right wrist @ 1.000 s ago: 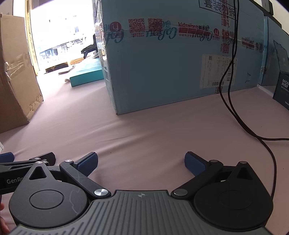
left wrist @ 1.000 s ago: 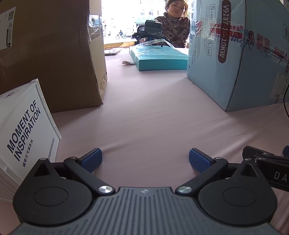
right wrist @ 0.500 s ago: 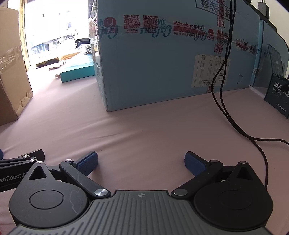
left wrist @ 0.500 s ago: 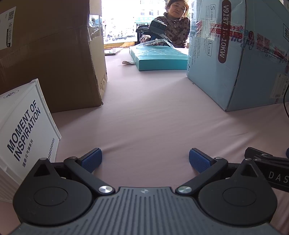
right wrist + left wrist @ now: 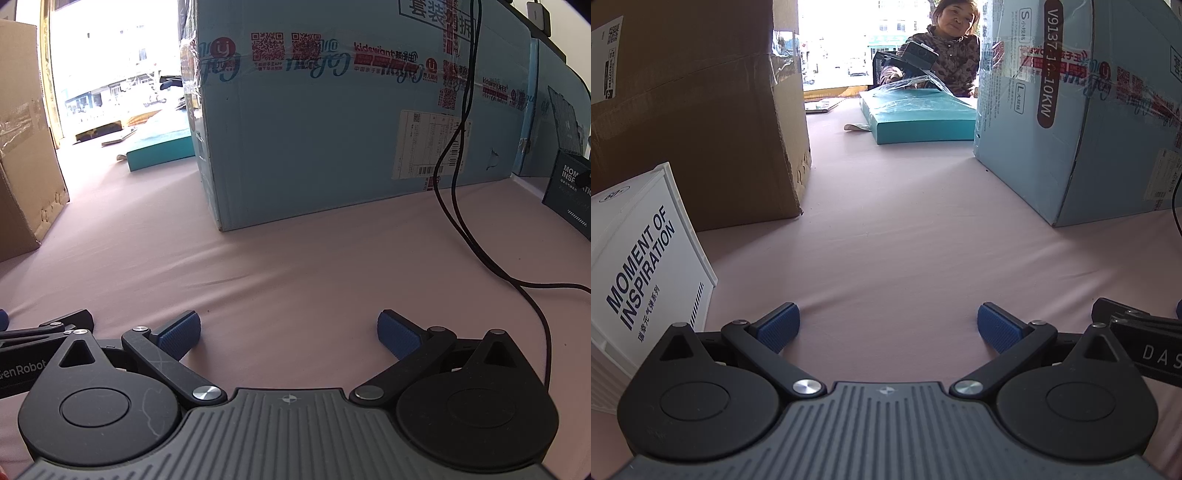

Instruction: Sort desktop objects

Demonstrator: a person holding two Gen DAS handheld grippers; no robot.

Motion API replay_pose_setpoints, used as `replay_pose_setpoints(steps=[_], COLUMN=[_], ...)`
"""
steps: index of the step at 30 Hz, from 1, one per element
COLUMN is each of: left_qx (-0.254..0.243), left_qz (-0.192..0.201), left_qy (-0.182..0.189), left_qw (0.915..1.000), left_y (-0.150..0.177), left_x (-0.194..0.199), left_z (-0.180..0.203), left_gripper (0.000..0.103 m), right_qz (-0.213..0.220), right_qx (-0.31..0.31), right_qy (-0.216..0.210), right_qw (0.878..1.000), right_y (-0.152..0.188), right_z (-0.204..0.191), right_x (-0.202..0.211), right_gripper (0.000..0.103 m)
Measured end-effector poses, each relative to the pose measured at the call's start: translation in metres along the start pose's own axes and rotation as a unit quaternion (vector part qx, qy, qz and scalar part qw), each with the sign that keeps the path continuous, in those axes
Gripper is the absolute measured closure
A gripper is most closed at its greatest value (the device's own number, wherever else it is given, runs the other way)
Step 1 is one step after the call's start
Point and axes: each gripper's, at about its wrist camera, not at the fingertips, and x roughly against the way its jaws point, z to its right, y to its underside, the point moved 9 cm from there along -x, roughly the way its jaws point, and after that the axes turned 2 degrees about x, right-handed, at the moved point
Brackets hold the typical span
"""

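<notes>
Left gripper point(image 5: 888, 326) sits low over the pink tablecloth point(image 5: 905, 240), blue pads spread wide w/ nothing between them. Right gripper point(image 5: 288, 334) is the same — jaws apart, empty, only bare cloth in the gap. In the left wrist view, a white box point(image 5: 639, 266) marked "MOMENT OF INSPIRATION" stands at 9 o'clock, just beside the left finger, tilted; a brown carton point(image 5: 694, 110) behind it at 10–11. Big light-blue carton point(image 5: 1082, 110) at 1–2 o'clock, and a flat teal box point(image 5: 919, 118) at 12, far end of the table, w/ a person point(image 5: 945, 55) seated behind it holding another gripper. In the right wrist view, black cables point(image 5: 458, 166) hang down the blue carton's front & trail over the cloth at 3 o'clock; a dark box point(image 5: 570, 194) w/ the same wording is at 2–3 o'clock.
</notes>
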Motion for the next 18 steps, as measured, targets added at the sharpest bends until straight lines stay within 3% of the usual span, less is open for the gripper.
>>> replay_pose_setpoints(steps=[18], left_qx=[0.006], left_qz=[-0.001], left_qy=[0.003], left_qw=[1.0], left_y=[0.005], left_x=[0.005], left_z=[-0.005], left_gripper=[0.0], right_qz=[0.0], right_qx=[0.003], right_qy=[0.0], right_qw=[1.0], right_y=[0.001], right_z=[-0.001], right_x=[0.0], right_gripper=[0.0])
